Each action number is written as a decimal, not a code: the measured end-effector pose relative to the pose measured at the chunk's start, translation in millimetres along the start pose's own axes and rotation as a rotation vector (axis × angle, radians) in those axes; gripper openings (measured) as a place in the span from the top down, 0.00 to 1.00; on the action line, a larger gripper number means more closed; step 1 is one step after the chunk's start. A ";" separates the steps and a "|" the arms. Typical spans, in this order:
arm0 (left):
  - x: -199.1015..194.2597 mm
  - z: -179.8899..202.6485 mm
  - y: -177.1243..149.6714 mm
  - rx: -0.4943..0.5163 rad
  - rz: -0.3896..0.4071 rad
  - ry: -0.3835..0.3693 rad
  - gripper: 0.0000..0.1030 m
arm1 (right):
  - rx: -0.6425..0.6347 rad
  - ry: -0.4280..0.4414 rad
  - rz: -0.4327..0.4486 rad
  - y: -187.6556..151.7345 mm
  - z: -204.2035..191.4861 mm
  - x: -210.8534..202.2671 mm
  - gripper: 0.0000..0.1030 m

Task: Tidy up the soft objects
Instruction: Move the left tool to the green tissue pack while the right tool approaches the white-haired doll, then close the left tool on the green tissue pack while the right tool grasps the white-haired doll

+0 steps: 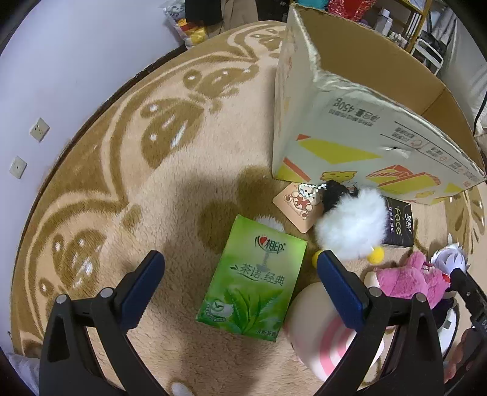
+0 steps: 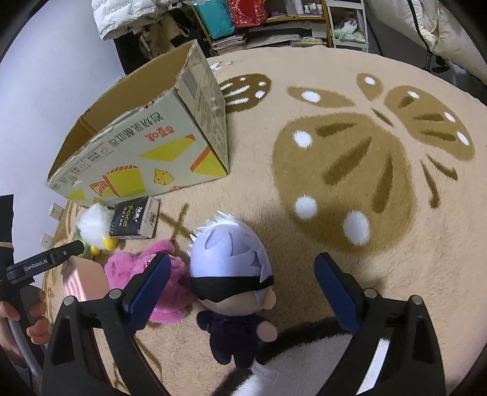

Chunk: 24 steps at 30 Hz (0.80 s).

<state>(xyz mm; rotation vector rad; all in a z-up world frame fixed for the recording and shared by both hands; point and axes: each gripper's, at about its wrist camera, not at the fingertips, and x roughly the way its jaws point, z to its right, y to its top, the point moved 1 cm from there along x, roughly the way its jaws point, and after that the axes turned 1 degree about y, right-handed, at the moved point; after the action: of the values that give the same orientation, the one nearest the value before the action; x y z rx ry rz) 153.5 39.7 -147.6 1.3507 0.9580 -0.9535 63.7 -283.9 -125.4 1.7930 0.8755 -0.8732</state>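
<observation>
Both grippers wide apart, left gripper [image 1: 240,274], right gripper [image 2: 242,278], empty

Indoor light was even and moderate. My jaws threw soft shadows on the rug [image 1: 188,195]. Fisheye bending and black vignetting marked the edges; near objects blurred.

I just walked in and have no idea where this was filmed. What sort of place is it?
Most likely a room in someone's home: a fluffy butterfly rug covers the floor, cluttered shelves stand behind it, and a doll lies by a cardboard box.
</observation>
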 end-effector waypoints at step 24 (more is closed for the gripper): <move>21.9 -9.2 5.8 -0.073 -0.048 0.006 0.04 | -0.011 -0.005 -0.049 -2.8 -0.4 11.9 0.26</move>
<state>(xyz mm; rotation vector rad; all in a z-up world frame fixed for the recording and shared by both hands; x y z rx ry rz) 166.2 49.0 -166.3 1.2751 1.0244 -0.9428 67.2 -280.3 -136.6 1.7661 0.9224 -0.9019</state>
